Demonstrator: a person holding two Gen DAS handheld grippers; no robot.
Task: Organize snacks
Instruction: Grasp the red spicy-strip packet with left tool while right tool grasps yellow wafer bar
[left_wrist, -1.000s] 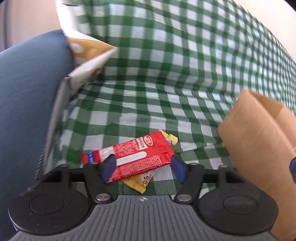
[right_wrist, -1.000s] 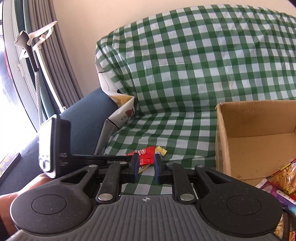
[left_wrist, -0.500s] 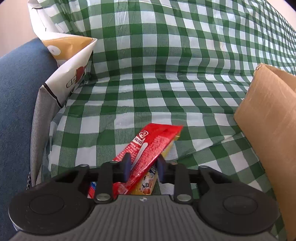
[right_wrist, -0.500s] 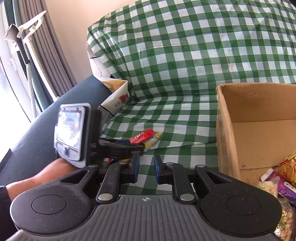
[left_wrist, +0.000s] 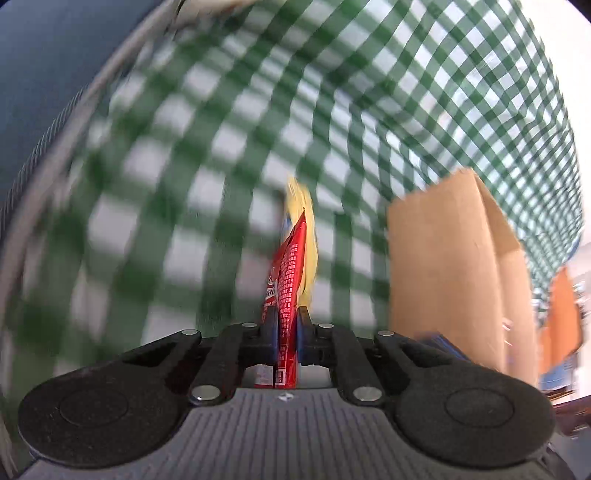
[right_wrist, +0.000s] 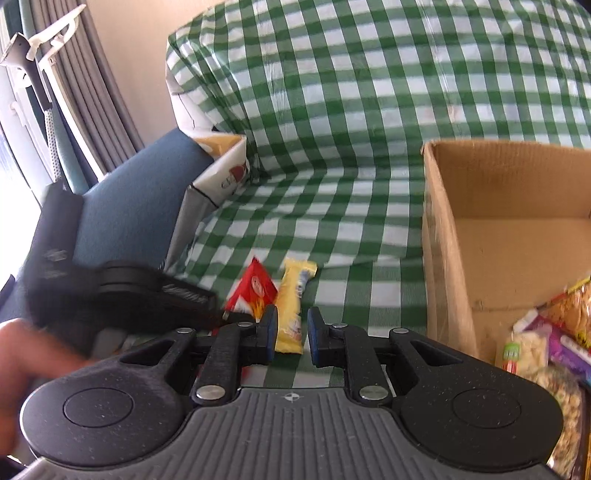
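Note:
My left gripper (left_wrist: 286, 328) is shut on a red snack packet (left_wrist: 290, 273), held edge-on above the green checked cloth, with a yellow packet (left_wrist: 309, 236) right behind it. In the right wrist view the left gripper (right_wrist: 236, 315) holds the red packet (right_wrist: 255, 290) and the yellow packet (right_wrist: 293, 299) hangs beside it; I cannot tell whether the yellow one is gripped too. My right gripper (right_wrist: 290, 332) is empty with a narrow gap between its fingers, just in front of the packets. A cardboard box (right_wrist: 436, 236) stands to the right.
The box holds several snack bags (right_wrist: 546, 343) at its near right. A printed paper bag (right_wrist: 221, 173) leans at the left against a blue sofa arm (right_wrist: 129, 199). Curtains (right_wrist: 88, 74) hang at far left. The box also shows in the left wrist view (left_wrist: 450, 258).
My left gripper closed on the red packet, lifted it off the cloth and swung right toward the box. The view is now motion-blurred. My right gripper's fingers opened slightly.

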